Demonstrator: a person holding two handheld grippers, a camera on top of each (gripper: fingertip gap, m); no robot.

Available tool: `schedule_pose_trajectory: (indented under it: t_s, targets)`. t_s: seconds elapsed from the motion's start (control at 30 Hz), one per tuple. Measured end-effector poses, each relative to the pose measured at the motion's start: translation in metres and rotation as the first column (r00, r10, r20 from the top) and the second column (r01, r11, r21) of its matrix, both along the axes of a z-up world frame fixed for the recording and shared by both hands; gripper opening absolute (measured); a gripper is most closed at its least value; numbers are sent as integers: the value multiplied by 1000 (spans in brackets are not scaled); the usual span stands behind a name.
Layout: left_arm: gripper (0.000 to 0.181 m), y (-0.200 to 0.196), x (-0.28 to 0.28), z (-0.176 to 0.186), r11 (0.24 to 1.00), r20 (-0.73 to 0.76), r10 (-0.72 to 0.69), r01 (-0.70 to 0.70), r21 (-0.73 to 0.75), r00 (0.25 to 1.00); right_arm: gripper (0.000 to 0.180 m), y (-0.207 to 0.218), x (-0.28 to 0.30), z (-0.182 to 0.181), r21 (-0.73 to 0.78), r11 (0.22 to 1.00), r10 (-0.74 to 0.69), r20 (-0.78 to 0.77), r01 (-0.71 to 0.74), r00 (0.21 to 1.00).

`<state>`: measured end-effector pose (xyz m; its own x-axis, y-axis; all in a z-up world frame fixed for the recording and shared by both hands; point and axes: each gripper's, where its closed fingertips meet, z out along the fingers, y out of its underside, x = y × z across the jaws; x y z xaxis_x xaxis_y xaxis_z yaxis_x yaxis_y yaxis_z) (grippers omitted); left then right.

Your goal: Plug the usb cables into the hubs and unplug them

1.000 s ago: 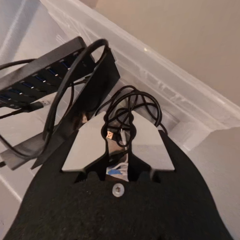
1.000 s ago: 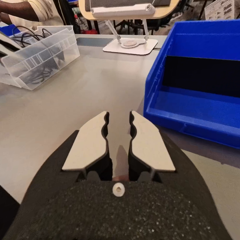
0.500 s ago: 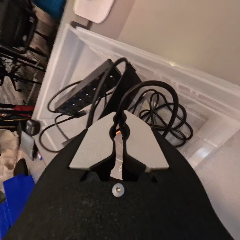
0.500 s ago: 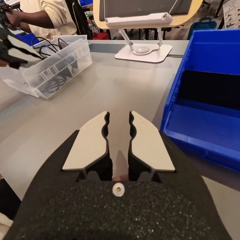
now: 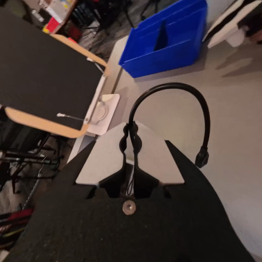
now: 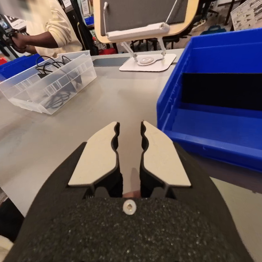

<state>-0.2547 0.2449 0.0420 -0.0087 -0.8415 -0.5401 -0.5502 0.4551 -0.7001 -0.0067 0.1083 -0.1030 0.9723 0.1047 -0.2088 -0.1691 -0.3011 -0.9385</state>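
While the right claw (image 6: 130,124) gapes empty, left claw (image 5: 131,125) pinching black usb cable (image 5: 184,90), arching beyond.

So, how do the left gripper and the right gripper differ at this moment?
The left gripper is shut on a black cable, which arches out and ends in a hanging plug; the right gripper is open and holds nothing. The left gripper is seen above the table, with the blue bin far ahead; the right gripper is right beside that bin. Both have pale fingers with wavy inner edges.
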Motion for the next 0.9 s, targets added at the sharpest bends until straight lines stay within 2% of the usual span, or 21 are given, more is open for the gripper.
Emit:
schedule_pose_trajectory:
  t_s: [0.1,0.23,0.33,0.4,0.47,0.57,0.67,0.77,0.83,0.9]
  targets:
    - [4,-35,61,-50,982,-185,-190,189,-23,964,28,-6,15,-5,-10,999,-32,-43,32,999]
    - [4,-60,120,-133,936,-423,-337,347,-58,841,28,-11,29,0,14,999,-42,-82,44,996]
    - [5,-83,149,-178,896,-497,-429,426,-127,754,28,-14,40,-3,6,998,-68,-56,69,996]
    - [6,-93,164,-194,901,-505,-424,407,-151,752,28,-16,43,-2,8,997,-71,-63,72,995]
    - [17,-102,174,-194,906,-459,-423,381,-186,781,28,-18,43,-3,6,997,-71,-71,71,995]
    - [18,-108,176,-175,920,-322,-372,299,-253,870,28,-20,42,-5,-2,998,-63,-77,63,995]
    - [21,-84,152,-146,951,-186,-169,111,-287,968,28,-19,37,-8,-14,999,-47,-80,46,996]
    - [27,-47,87,-119,946,-128,23,-63,-317,991,28,-18,32,-11,-23,999,-33,-76,32,997]
    - [31,-39,35,-100,923,-94,-3,-34,-384,996,28,-17,28,-13,-29,999,-20,-81,18,997]
    - [32,-30,-24,-100,867,-225,-43,-76,-493,973,28,-15,22,-15,-40,999,-4,-91,0,996]
